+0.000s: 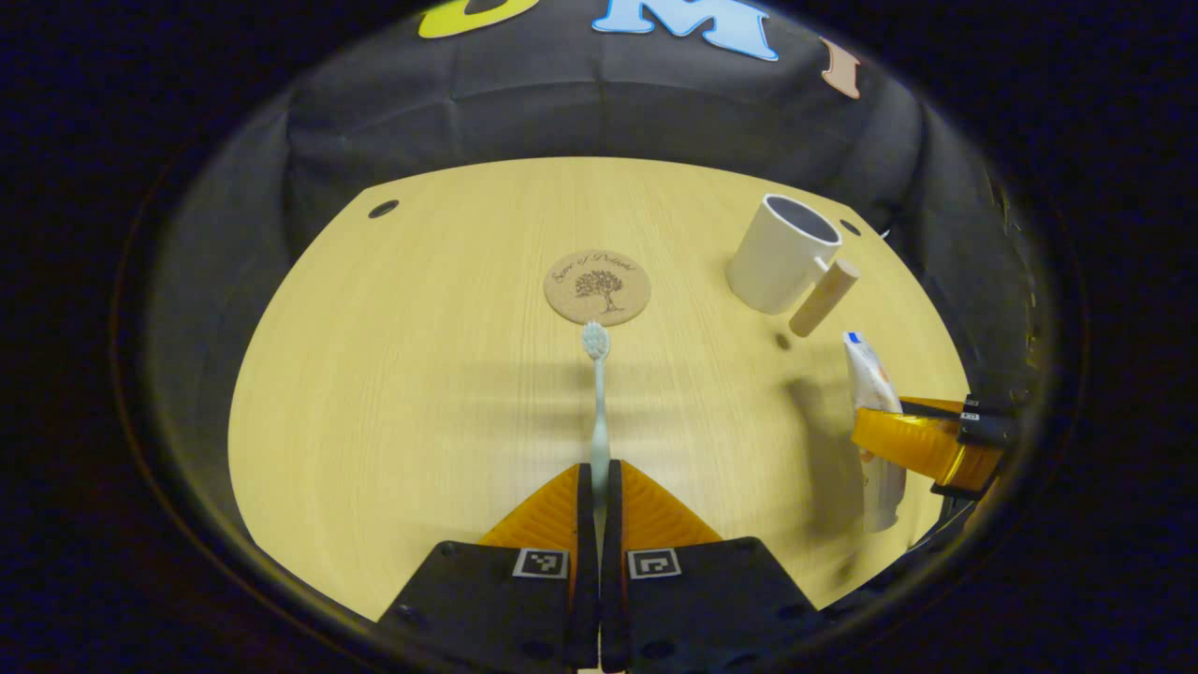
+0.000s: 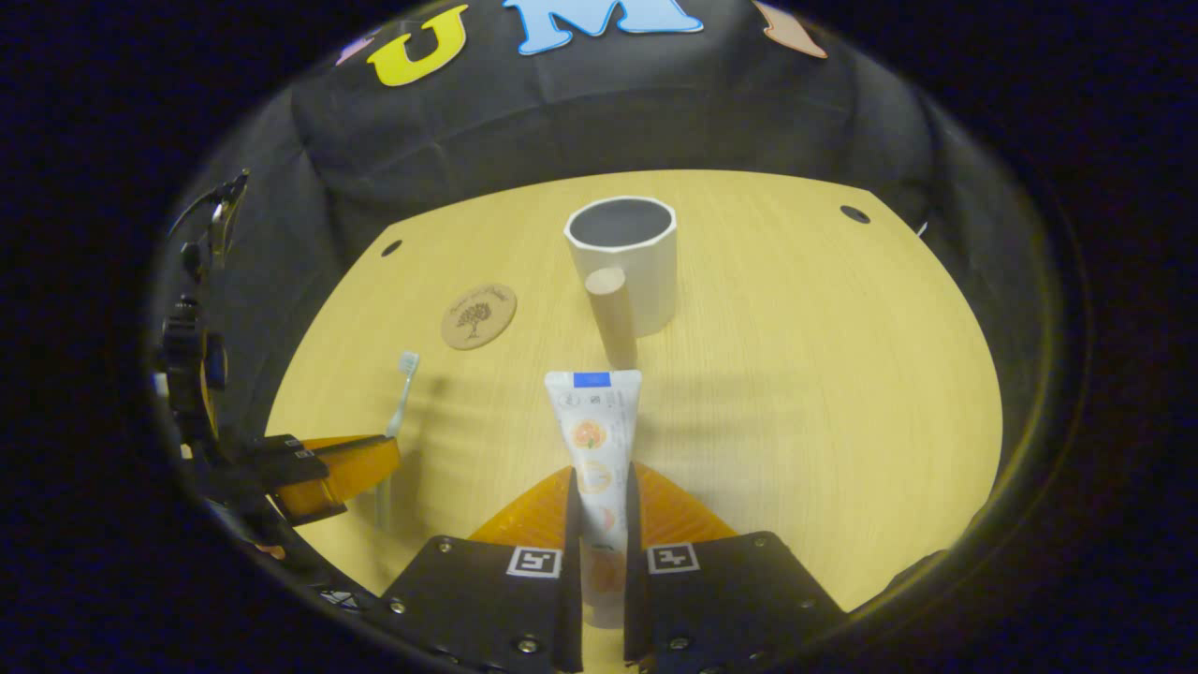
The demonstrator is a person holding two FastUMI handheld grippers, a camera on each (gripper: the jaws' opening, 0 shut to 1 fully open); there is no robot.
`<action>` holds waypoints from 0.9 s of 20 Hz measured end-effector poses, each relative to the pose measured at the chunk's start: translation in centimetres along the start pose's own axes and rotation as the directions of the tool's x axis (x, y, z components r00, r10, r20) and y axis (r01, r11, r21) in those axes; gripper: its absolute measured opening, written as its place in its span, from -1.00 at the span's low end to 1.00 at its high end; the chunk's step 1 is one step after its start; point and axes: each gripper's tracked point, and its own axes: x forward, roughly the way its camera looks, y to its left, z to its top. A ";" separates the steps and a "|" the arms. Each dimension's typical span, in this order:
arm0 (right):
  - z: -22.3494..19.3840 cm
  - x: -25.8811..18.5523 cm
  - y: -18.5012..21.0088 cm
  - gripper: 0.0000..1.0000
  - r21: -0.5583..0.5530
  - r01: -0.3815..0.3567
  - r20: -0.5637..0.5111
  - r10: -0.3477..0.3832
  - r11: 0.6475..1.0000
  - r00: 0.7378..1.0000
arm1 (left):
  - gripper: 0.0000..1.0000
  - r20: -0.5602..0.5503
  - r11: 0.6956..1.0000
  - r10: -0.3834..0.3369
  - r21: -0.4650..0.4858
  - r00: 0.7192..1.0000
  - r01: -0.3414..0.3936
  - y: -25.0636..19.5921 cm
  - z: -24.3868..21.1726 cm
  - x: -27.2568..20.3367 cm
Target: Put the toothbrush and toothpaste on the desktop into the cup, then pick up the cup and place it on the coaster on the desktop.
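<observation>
Left gripper (image 1: 599, 477): fingers drawn narrow, both pressing on the toothbrush (image 1: 597, 393) handle. Brush runs straight out along the fingers toward 12 o'clock, bristle head far end, just short of the coaster (image 1: 597, 287). Whether the brush is lifted off the desktop (image 1: 393, 374) or lies on it, cannot tell.

Right gripper (image 2: 599, 487): fingers narrow, clamped on the toothpaste (image 2: 595, 435) tube at its lower part. Tube's long axis lies along the fingers, flat crimped end pointing to 12 o'clock, cap end back between the fingers.

Key relation, right gripper view: cup (image 2: 625, 262) stands upright dead ahead at 12 o'clock, mouth open upward, its wooden handle (image 2: 613, 314) pointing back toward the tube. Tube tip near the handle, apart from it. From the left gripper view the cup sits at about 2 o'clock, farther off.

Judgement: right hand is the nearer one to the cup and already lined up; tube must rise above the rim, then tip down.

Coaster sits at about 11 o'clock in the right gripper view, bare, well apart from the cup.
</observation>
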 end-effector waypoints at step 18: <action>14.8 -5.4 3.2 -0.62 0.028 -0.147 0.470 0.117 0.989 0.875 | -0.82 0.407 0.997 -0.075 0.028 0.910 0.069 -2.1 11.6 -4.6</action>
